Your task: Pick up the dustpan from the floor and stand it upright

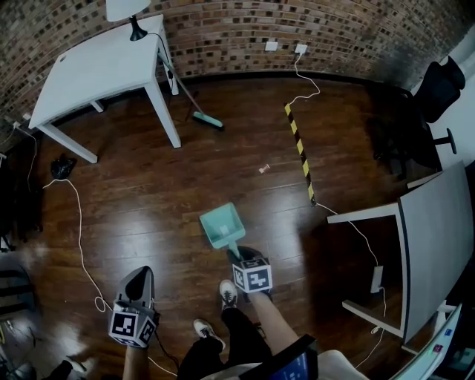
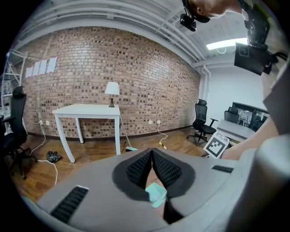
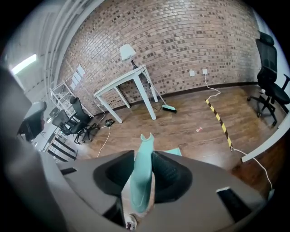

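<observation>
A teal dustpan (image 1: pixel 222 224) is held out over the wooden floor in front of my feet, its pan end away from me. My right gripper (image 1: pixel 239 256) is shut on its handle. In the right gripper view, the handle (image 3: pixel 143 176) runs up between the two pads of that gripper (image 3: pixel 145 155), and a bit of the pan shows beyond them. My left gripper (image 1: pixel 138 280) hangs lower left, apart from the dustpan. Its pads meet at the tip with nothing in them (image 2: pixel 152 152), and the dustpan (image 2: pixel 157 194) shows below them.
A white table (image 1: pixel 96 67) with a lamp (image 1: pixel 133 18) stands at the back left, and a broom (image 1: pixel 206 119) leans by its leg. A yellow-black strip (image 1: pixel 299 148) lies on the floor. A grey desk (image 1: pixel 438 230) is on the right, cables (image 1: pixel 78 230) on the left. My shoes (image 1: pixel 228 293) are just below the dustpan.
</observation>
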`<action>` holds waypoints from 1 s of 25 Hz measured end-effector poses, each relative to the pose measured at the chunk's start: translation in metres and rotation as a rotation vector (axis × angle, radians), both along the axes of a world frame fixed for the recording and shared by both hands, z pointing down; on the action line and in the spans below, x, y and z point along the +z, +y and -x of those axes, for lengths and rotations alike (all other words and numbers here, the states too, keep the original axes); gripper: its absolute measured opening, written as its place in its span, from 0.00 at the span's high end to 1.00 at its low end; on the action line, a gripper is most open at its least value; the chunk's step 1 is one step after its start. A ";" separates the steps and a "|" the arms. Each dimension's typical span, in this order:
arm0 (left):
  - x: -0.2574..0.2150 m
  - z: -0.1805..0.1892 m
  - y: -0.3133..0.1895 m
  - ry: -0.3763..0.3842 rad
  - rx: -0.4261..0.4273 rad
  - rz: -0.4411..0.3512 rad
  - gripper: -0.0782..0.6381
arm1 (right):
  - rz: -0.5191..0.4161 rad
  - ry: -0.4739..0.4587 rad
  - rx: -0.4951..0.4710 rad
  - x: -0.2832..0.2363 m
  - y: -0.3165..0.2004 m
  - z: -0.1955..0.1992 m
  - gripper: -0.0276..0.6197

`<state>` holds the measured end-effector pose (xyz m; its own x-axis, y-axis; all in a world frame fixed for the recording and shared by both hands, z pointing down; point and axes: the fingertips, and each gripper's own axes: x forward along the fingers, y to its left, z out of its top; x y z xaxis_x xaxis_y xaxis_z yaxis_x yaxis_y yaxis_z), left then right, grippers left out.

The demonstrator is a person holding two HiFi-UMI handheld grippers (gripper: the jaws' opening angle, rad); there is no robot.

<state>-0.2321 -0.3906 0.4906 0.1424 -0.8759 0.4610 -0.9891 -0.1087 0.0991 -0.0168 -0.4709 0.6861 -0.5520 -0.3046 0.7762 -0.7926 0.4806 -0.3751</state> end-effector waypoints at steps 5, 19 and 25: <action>0.001 0.004 -0.001 -0.004 0.007 0.006 0.88 | -0.018 0.028 -0.001 0.002 0.005 -0.004 0.75; -0.018 -0.027 0.000 -0.006 0.088 -0.042 0.88 | -0.087 0.027 0.071 -0.019 0.028 -0.058 0.75; -0.033 -0.047 0.021 -0.025 0.131 -0.072 0.89 | -0.158 0.029 0.095 -0.050 0.045 -0.079 0.93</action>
